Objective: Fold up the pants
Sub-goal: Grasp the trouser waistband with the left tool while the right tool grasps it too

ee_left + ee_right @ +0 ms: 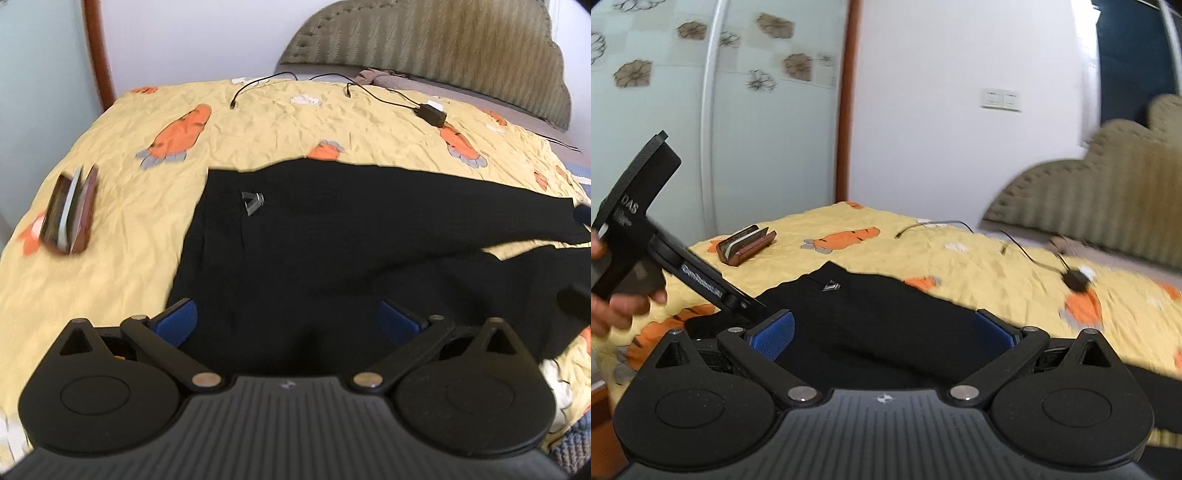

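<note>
On the carrot-print bedspread (295,122) the black pants (332,251) lie flat; your left gripper (288,317) and right gripper (882,330) hover spread wide and empty, positioned to pinch fabric.

Open yellow bedspread (280,122) around black pants (332,240), wallet (70,210) left, charger (431,113) and cables far side

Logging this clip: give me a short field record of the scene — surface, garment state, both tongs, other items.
surface: bed with yellow carrot-print sheet
garment: black pants spread flat, legs apart, not yet folded
left tongs: open, over the pants, holding nothing
right tongs: open, over the pants, holding nothing
other items: brown case beside the pants; black charger with cables near the headboard
</note>
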